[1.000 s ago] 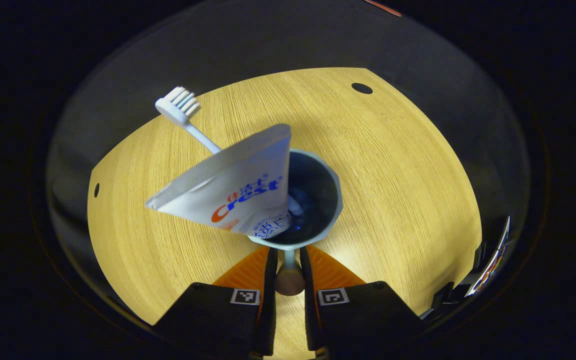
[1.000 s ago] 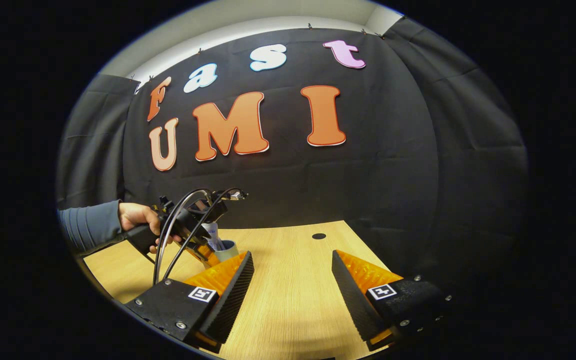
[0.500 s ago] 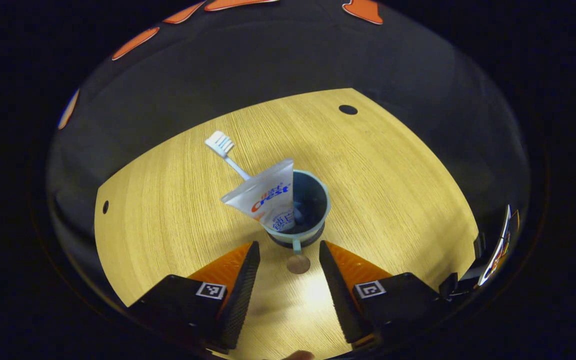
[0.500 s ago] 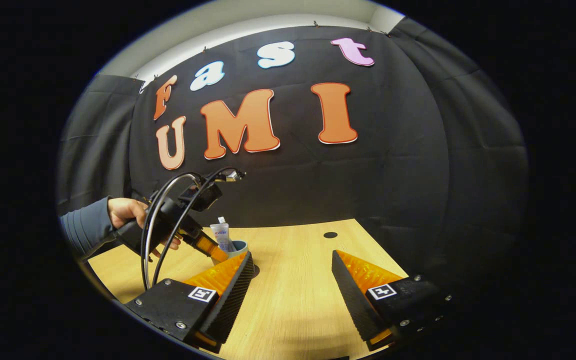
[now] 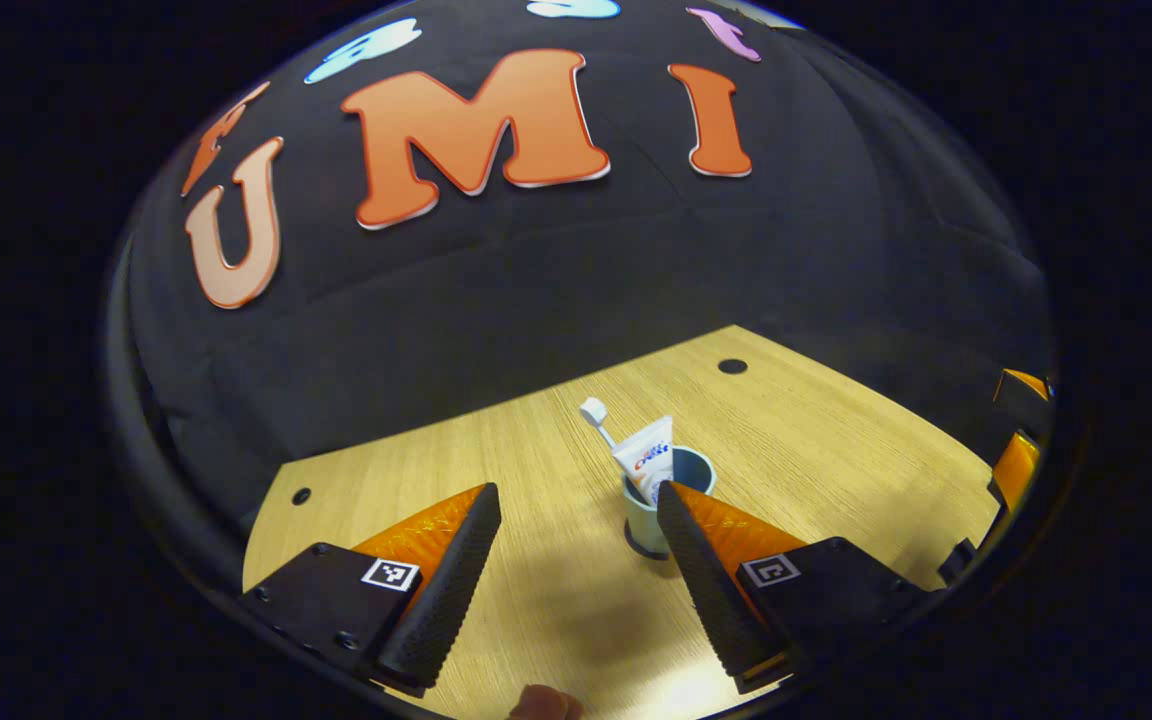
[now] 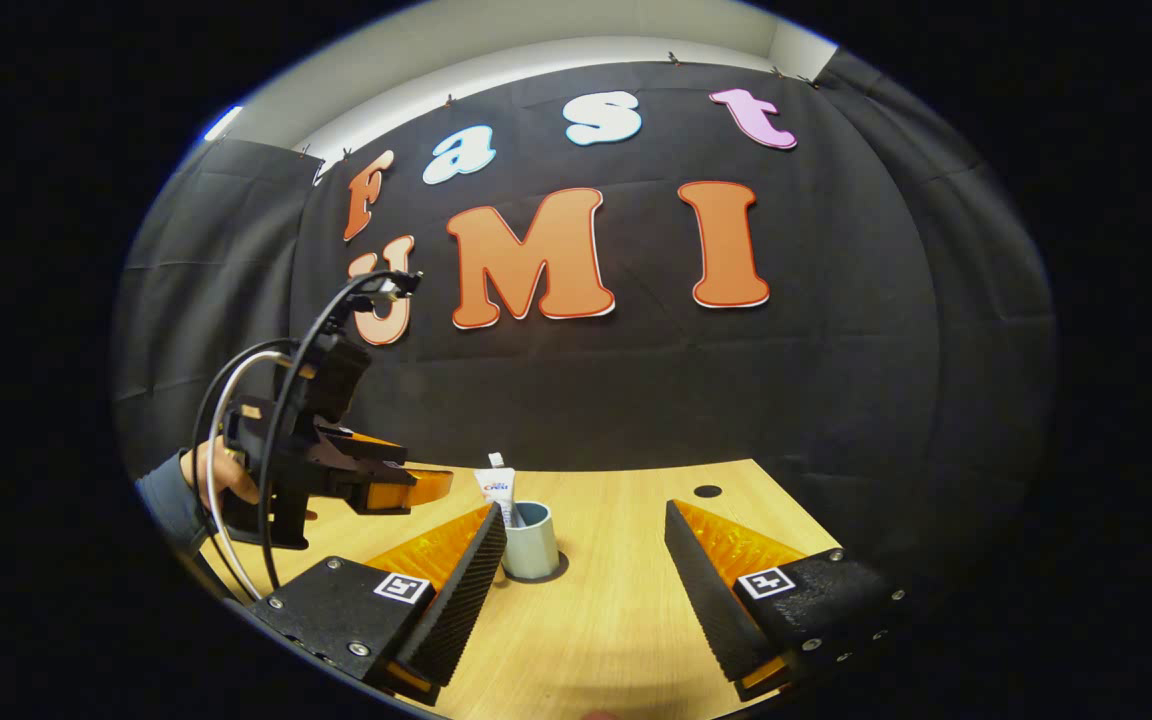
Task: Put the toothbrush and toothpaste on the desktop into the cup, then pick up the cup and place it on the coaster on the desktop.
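Wooden desktop [image 5: 556,460] bears the cup [image 5: 648,520], its coaster [image 6: 558,568] mostly hidden; both claws gape, released.

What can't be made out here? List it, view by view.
- Coaster: right gripper view, the cup covers all but a dark edge.
- Toothbrush handle: left gripper view, hidden behind the toothpaste and the cup wall.
- Cup's right side: left gripper view, hidden by a finger of the left tool.

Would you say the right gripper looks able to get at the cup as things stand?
Probably yes. The right gripper is open, and the cup stands upright on the desktop just ahead of its fingers. The left gripper hovers off to the side, apart from the cup.
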Action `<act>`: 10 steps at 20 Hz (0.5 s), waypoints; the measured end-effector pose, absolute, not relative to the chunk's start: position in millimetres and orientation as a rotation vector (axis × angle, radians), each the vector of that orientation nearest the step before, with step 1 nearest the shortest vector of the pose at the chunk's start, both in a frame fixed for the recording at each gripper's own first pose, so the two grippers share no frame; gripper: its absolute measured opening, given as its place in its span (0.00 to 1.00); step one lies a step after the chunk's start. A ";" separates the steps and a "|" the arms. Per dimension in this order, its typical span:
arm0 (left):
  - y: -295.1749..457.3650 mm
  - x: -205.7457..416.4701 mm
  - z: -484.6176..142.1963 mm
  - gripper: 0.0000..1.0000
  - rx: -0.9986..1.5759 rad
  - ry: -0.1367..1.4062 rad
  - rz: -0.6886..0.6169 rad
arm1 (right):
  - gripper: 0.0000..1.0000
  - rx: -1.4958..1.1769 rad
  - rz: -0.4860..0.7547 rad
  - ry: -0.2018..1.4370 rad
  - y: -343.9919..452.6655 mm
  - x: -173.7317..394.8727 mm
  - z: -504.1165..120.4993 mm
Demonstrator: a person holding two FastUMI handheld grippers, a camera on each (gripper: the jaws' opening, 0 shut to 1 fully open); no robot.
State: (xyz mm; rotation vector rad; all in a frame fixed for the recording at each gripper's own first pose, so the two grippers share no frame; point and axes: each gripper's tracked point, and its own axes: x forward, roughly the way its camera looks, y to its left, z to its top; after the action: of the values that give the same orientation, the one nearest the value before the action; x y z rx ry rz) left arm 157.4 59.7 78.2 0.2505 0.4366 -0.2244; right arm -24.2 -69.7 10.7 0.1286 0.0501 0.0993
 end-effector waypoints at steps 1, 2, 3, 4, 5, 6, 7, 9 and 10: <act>64.3 158.1 78.2 1.00 0.243 0.397 -0.210 | 0.96 0.127 0.106 0.045 -63.4 -21.4 11.9; 68.1 156.8 83.8 1.00 0.230 0.356 -0.199 | 0.96 0.126 0.112 0.043 -56.6 -19.2 13.0; 74.1 153.1 91.5 1.00 0.209 0.309 -0.180 | 0.96 0.122 0.115 0.040 -51.6 -16.4 13.5; 77.2 151.8 98.9 1.00 0.187 0.254 -0.164 | 0.96 0.115 0.113 0.035 -47.8 -13.7 14.6; 80.3 147.8 104.4 1.00 0.178 0.205 -0.147 | 0.96 0.109 0.113 0.027 -44.5 -12.6 16.6; 83.2 144.9 109.7 1.00 0.176 0.164 -0.120 | 0.96 0.106 0.112 0.017 -40.6 -9.7 18.7; 81.4 143.5 112.0 1.00 0.176 0.123 -0.102 | 0.96 0.108 0.112 0.007 -37.7 -8.8 21.0; 77.3 142.9 111.3 1.00 0.166 0.050 -0.077 | 0.97 0.122 0.109 -0.013 -32.2 -4.1 25.6; 75.1 140.8 108.1 1.00 0.155 0.028 -0.079 | 0.97 0.130 0.097 -0.025 -32.6 -0.9 27.2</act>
State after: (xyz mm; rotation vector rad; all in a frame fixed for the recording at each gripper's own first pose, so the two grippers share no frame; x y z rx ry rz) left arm 140.8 75.1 108.1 0.1551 0.0280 -0.0794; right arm -0.9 -32.6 27.2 0.1304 -0.0249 0.0968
